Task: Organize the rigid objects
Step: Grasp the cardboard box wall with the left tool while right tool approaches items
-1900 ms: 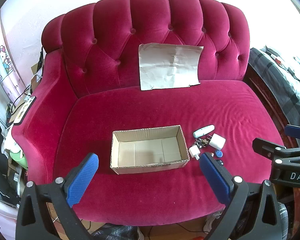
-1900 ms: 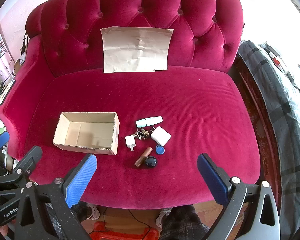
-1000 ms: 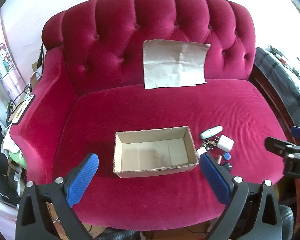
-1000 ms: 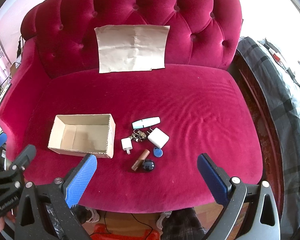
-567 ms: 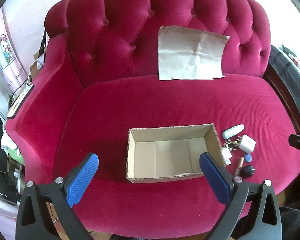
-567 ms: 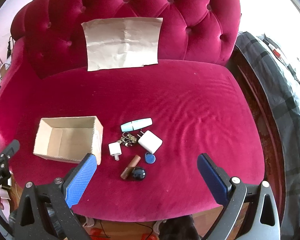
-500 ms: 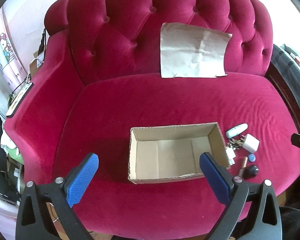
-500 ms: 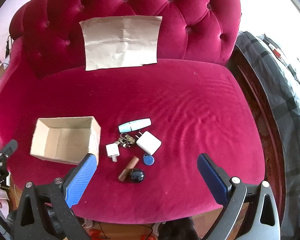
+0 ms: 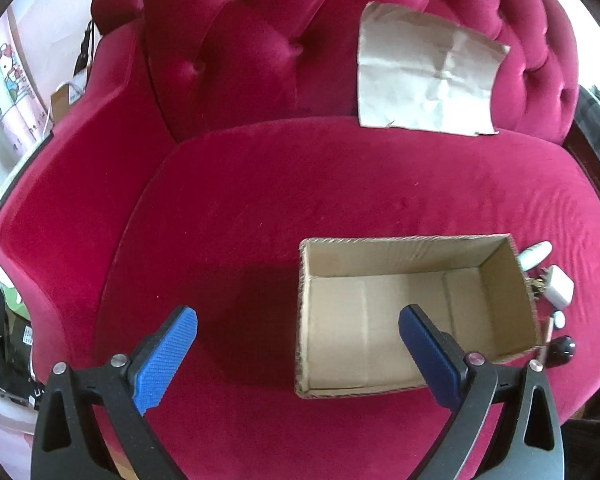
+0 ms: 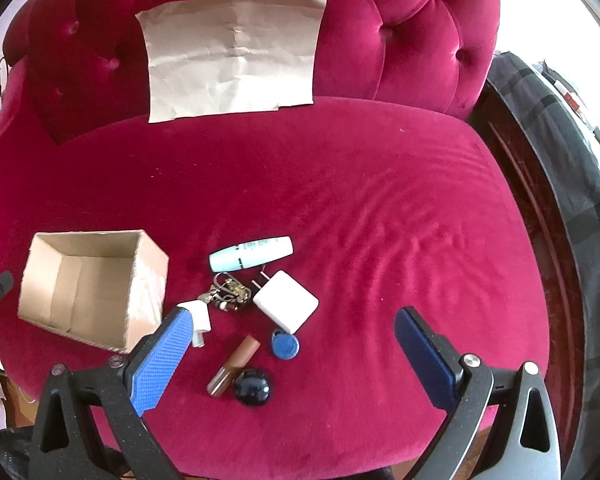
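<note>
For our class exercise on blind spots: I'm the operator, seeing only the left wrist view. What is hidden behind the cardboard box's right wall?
Observer: A small white plug, lying close beside the cardboard box.
Operator: And the glint next to the white charger?
Observer: A bunch of keys on rings, between plug and charger.
Operator: Is the right gripper holding anything?
Observer: No. The right gripper is open and empty, above a brown tube and a blue tag.
</note>
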Demonstrator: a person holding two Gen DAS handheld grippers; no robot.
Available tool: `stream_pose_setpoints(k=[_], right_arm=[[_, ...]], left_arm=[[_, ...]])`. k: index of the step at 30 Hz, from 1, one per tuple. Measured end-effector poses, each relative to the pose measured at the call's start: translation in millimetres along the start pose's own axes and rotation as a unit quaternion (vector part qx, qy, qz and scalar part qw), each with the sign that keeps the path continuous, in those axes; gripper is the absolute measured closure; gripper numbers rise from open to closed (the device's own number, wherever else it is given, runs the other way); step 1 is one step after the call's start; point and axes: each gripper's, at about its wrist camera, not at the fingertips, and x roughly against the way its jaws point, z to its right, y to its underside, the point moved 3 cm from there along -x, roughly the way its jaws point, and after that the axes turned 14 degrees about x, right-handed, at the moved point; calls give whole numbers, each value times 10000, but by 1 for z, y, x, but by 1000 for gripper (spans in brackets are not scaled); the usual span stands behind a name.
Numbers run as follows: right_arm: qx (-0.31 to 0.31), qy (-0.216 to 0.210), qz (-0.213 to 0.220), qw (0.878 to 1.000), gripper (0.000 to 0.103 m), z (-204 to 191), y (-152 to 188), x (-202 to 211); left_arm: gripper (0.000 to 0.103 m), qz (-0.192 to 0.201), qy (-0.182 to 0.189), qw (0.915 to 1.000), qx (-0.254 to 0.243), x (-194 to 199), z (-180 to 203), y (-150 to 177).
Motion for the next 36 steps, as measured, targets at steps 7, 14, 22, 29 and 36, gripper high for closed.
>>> stream_pose_setpoints(k=[7, 14, 22, 29, 36], right_arm=[[-50, 48, -9, 10000, 1, 8, -2, -34], [-225, 2, -170, 9996, 1, 17, 6, -69], [17, -13, -336, 9994, 1, 10, 8, -96], [-32, -169, -492, 9986, 1, 6, 9, -108], [-61, -234, -564, 9981, 1, 5, 7, -116]], left_arm=[[0, -172, -87, 9998, -87, -33, -10, 12], [0, -374, -46, 9992, -103, -62, -15, 20], [19, -503, 34, 9986, -137, -72, -13, 23], [63, -662, 118, 9977, -107, -81, -14, 25], [97, -825, 318, 9961, -62, -88, -14, 29]])
